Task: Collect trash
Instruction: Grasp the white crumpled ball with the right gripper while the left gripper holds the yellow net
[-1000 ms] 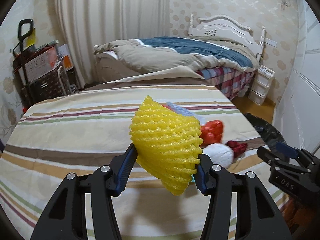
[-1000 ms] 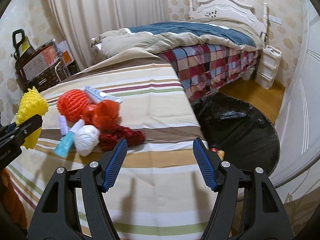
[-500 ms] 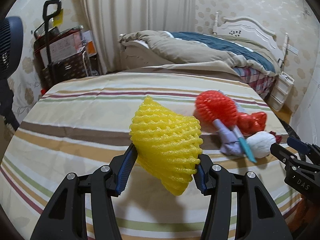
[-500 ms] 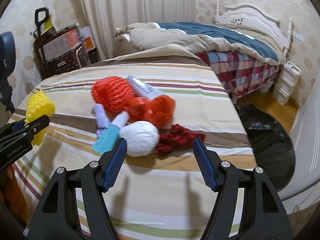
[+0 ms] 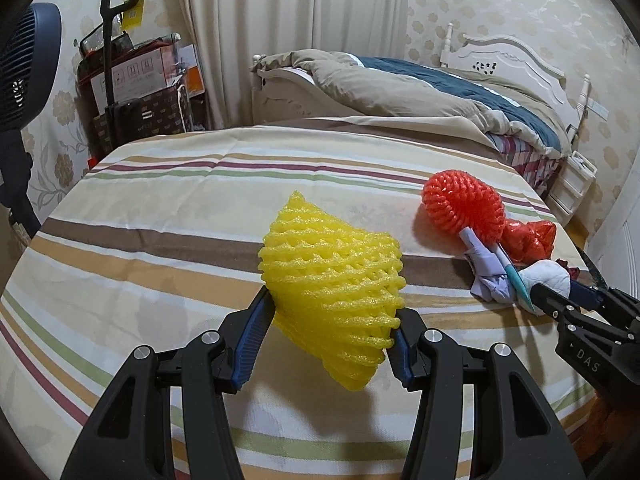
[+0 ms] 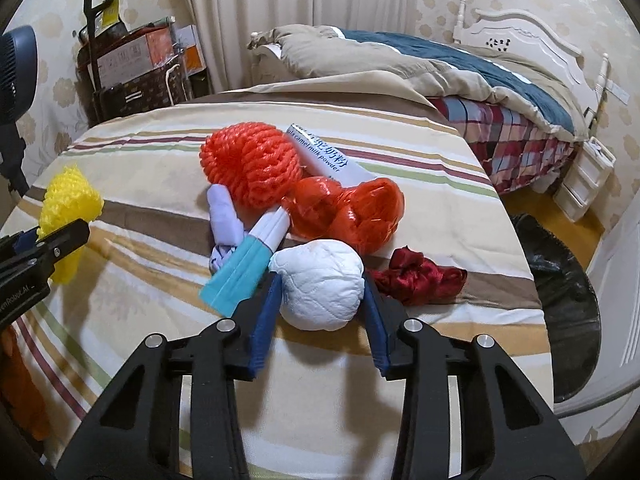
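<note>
While left tongs (image 5: 330, 332) grip yellow net (image 5: 332, 280), right tongs (image 6: 320, 312) are closing around white wad (image 6: 320, 284)

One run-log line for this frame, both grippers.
left gripper: shut on yellow foam net | right gripper: fingers closing around white paper wad | trash bag: open beside bed

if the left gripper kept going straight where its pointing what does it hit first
Probably the striped tablecloth. The left gripper is shut on the yellow foam net and angled down toward bare cloth, with the trash pile off to its right. Depth is hard to judge.
</note>
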Action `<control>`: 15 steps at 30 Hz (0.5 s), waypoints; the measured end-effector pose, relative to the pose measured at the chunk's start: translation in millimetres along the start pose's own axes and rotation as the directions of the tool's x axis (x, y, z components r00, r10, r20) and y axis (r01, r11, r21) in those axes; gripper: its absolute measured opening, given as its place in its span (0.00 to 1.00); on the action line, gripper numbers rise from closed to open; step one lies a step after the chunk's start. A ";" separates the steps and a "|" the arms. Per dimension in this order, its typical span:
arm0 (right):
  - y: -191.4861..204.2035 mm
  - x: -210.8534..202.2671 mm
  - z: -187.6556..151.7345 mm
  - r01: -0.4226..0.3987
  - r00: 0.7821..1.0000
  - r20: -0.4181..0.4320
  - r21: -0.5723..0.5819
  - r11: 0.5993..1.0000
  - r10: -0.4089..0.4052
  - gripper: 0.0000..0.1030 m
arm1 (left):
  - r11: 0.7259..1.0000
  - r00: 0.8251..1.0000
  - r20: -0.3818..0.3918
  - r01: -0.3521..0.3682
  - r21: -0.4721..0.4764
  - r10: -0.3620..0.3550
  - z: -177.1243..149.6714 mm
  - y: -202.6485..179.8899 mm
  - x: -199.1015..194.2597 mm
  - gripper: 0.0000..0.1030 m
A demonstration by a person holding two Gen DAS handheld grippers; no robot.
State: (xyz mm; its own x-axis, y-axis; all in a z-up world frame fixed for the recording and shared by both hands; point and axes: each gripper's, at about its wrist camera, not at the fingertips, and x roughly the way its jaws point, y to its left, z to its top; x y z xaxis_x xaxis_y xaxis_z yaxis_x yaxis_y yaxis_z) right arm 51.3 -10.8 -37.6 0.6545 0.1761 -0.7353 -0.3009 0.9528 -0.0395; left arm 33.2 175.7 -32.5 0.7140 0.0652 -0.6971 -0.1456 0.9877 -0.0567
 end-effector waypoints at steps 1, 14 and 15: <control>0.5 -1.0 -0.3 0.003 1.000 0.004 -0.002 1.000 -0.003 0.34 | 1.000 1.000 -0.001 0.000 0.000 0.000 -0.9 -0.2 0.3 0.51; -12.2 -27.4 -0.4 -0.007 0.998 0.067 0.041 0.999 0.004 0.32 | 0.999 0.999 0.013 0.035 0.020 -0.035 -2.8 -18.8 -11.3 0.51; -13.2 -29.4 -0.3 -0.006 0.998 0.070 0.044 0.999 0.003 0.32 | 0.999 0.999 0.014 0.039 0.025 -0.039 -3.2 -21.3 -12.4 0.51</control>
State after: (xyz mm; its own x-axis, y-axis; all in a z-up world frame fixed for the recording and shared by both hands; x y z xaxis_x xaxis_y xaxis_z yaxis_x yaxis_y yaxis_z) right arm 35.8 -28.6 -15.7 0.7008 0.1959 -0.6860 -0.2742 0.9617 -0.0054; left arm 25.2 153.3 -24.9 0.7287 0.0286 -0.6842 -0.1009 0.9927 -0.0659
